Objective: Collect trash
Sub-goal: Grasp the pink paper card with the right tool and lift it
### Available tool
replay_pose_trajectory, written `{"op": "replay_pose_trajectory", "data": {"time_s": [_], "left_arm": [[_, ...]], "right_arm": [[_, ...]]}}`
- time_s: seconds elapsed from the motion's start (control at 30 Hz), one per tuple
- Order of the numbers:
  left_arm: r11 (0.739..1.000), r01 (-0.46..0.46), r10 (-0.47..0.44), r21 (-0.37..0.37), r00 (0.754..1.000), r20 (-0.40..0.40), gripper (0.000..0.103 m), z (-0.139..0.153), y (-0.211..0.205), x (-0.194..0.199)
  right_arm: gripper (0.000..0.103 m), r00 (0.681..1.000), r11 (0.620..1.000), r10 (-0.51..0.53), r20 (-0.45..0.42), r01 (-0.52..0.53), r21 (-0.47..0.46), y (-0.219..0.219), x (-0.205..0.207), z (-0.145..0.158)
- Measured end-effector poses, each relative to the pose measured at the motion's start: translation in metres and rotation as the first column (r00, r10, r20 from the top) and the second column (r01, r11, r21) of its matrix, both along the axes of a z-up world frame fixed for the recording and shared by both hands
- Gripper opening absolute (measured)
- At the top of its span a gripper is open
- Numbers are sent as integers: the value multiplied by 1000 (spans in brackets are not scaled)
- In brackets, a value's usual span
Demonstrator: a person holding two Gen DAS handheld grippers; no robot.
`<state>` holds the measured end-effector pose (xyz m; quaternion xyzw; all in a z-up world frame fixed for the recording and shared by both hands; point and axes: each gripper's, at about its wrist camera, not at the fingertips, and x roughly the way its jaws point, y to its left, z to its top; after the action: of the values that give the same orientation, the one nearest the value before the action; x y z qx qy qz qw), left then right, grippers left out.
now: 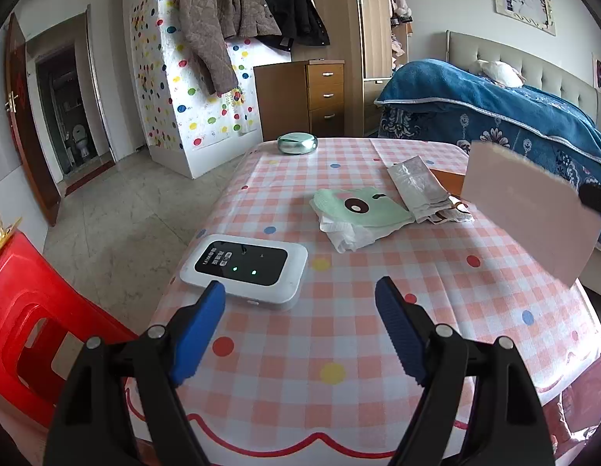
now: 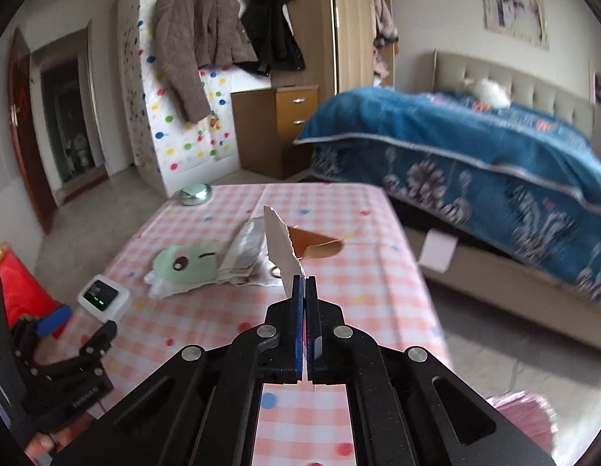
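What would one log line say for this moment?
right fingers: shut on torn pinkish cardboard piece, lifted off checked tablecloth | left fingers: open, empty | crumpled wrappers: still on table

The white pocket router (image 1: pixel 244 270) reads "WiFi"; other characters are illegible.

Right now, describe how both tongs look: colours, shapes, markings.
Both tongs are alike: matte black scissor-style linkage arms joined by round silver rivets, each ending in two blue fingers. On the left tongs the blue pads are long, tapering wedges with ribbed inner faces. The right tongs show slotted cut-outs in the black arms. No cables or sleeves show.
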<state>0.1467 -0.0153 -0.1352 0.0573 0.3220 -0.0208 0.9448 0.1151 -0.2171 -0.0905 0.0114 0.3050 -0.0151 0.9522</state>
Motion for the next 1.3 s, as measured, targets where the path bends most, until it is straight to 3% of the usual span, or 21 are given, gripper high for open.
{"op": "replay_pose_trajectory", "data": {"time_s": [0.2, 0.23, 0.33, 0.37, 0.53, 0.73, 0.93, 1.17, 1.3], "left_arm": [[1000, 5, -5, 4, 1000, 1, 77, 0, -2, -1], [1000, 5, -5, 4, 1000, 0, 77, 0, -2, -1], [1000, 6, -6, 3, 1000, -3, 77, -1, -4, -1], [1000, 7, -7, 2, 1000, -4, 77, -1, -3, -1], [1000, 8, -8, 3, 1000, -6, 77, -1, -4, -1], [1000, 8, -8, 3, 1000, -6, 77, -2, -4, -1], [1000, 12, -12, 8, 1000, -6, 77, -2, -5, 0], [1000, 12, -12, 9, 1000, -6, 77, -3, -5, -1], [1000, 11, -11, 8, 1000, -8, 77, -2, -5, -1]], "right_arm": [[4, 998, 998, 50, -38, -49, 29, 3, 3, -11], [7, 998, 998, 53, -40, -51, 32, 4, 5, -12], [31, 997, 997, 62, -55, -60, 39, 3, 9, -13], [33, 996, 997, 65, -55, -63, 40, 3, 6, -14], [28, 993, 985, 110, -39, -104, 136, -6, 6, -19], [26, 992, 982, 127, -25, -122, 146, -5, 5, -18], [27, 997, 992, 78, 18, -79, 102, -1, -7, -11], [27, 996, 990, 84, -19, -81, 118, -3, -3, -14], [28, 995, 990, 98, 9, -98, 99, -4, -12, -4]]}}
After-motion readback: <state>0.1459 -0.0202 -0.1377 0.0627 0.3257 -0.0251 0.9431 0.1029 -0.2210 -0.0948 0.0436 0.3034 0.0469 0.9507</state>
